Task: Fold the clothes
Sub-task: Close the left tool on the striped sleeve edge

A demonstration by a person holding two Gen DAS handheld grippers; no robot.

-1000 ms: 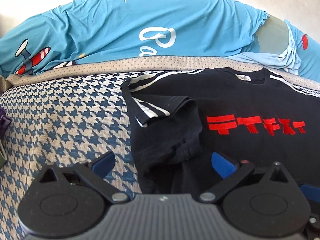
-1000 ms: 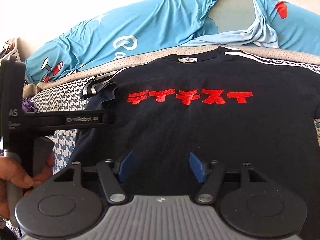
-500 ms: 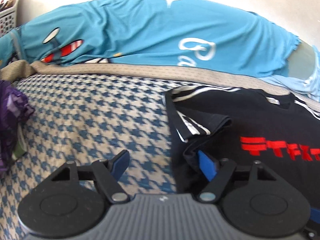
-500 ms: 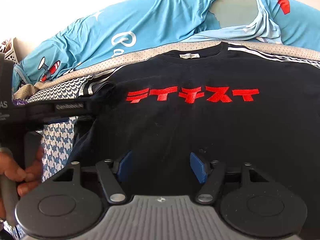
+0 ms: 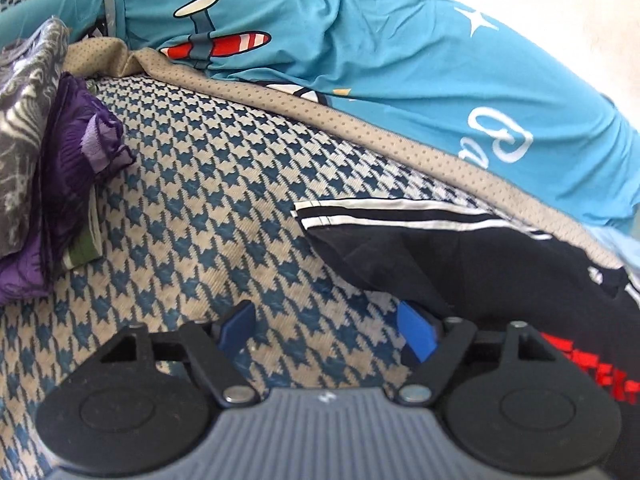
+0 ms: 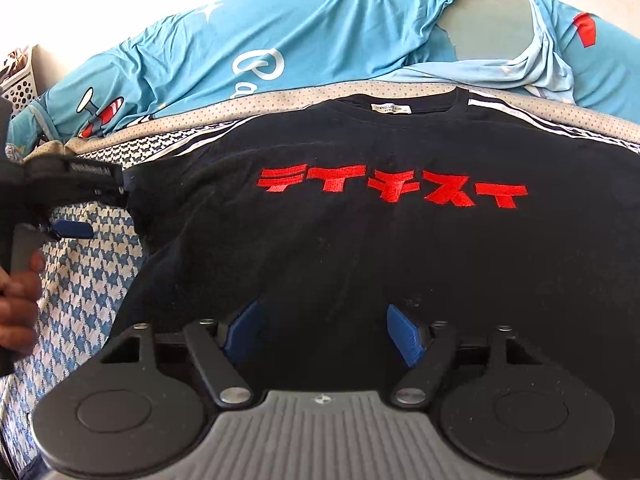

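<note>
A black T-shirt (image 6: 360, 240) with red lettering (image 6: 392, 188) and white shoulder stripes lies flat, front up, on a houndstooth cover (image 5: 224, 216). In the left wrist view its left sleeve (image 5: 400, 248) lies on the cover at the right. My left gripper (image 5: 328, 330) is open and empty, low over the cover, just left of that sleeve; it shows at the left edge of the right wrist view (image 6: 76, 200). My right gripper (image 6: 324, 332) is open and empty over the shirt's lower front.
A blue cartoon-print sheet (image 6: 280, 52) is bunched along the back. Folded purple and grey clothes (image 5: 48, 168) are stacked at the left. A white perforated basket (image 6: 20, 80) stands at the far left.
My left gripper has swung left, off the shirt body and onto the cover beside the sleeve. The sleeve, folded inward before, now lies spread outward. The right gripper has barely moved.
</note>
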